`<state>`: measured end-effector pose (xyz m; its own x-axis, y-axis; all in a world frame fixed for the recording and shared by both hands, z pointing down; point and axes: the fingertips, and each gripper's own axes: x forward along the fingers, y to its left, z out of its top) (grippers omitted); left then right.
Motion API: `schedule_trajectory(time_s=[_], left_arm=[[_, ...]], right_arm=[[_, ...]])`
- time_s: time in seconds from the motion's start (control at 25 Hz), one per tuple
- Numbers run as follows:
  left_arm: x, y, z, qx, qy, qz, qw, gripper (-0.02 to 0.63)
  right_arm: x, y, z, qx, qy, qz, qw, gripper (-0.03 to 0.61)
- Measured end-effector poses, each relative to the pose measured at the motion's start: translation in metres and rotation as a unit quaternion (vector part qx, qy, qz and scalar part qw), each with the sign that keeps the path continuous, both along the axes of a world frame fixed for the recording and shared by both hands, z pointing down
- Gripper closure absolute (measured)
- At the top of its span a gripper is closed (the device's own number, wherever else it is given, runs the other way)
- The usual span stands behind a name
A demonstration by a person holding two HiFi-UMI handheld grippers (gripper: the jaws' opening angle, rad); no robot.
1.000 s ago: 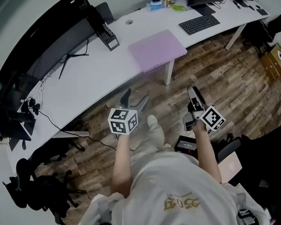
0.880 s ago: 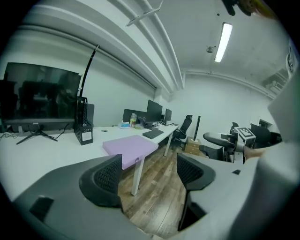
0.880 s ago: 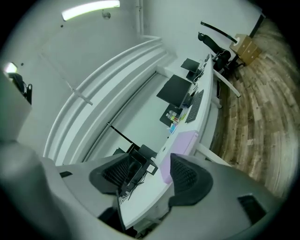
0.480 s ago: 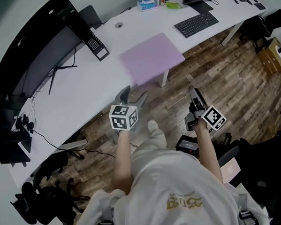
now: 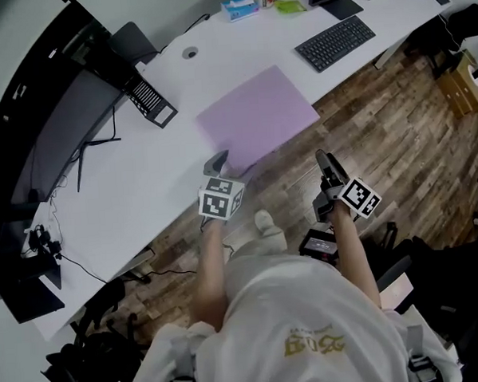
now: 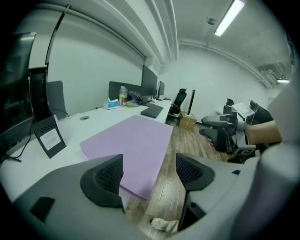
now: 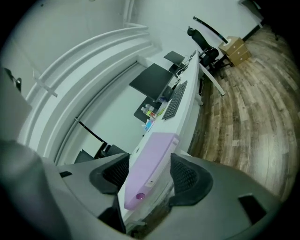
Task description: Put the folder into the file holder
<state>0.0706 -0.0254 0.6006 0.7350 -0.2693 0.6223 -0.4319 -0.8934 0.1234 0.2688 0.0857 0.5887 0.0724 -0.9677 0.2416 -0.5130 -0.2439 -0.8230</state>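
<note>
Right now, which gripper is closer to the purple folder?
Left. The left gripper sits just short of the purple folder's near edge. The right gripper hangs over the wooden floor, off to the folder's right and farther from it.

Readable text: none.
Shirt print [image 5: 311, 342]: gold lettering, too blurred to read.
Stand card [image 6: 49, 138], toward the desk's [image 6: 91, 121] back edge: printed lines, too small.
Folder [image 7: 151, 159] spine label [image 7: 149, 183], at the desk's front edge: white, illegible.

Lilac folder [image 5: 257, 117], white desk [image 5: 135, 192], black keyboard [image 5: 335, 42].
</note>
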Motion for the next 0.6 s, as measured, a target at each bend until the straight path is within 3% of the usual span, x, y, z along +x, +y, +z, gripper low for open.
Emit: schedule_trajectory(time_s=[0.2,0.4,0.6], left_arm=[[0.012,-0.005,0.024,0.012,-0.054,0.055,0.9969,0.245],[0.022,-0.007,0.042,0.043,-0.111,0.106,0.9872,0.242],[0.030,-0.008,0.053,0.063,-0.154,0.132,0.9772,0.232]], right_arm=[[0.008,-0.029,0.021,-0.024,-0.007,-0.003,1.000,0.295],[0.010,-0.060,0.036,-0.042,0.002,-0.022,0.999,0.290],[0.012,-0.077,0.046,-0.040,-0.030,-0.029,0.998,0.264]])
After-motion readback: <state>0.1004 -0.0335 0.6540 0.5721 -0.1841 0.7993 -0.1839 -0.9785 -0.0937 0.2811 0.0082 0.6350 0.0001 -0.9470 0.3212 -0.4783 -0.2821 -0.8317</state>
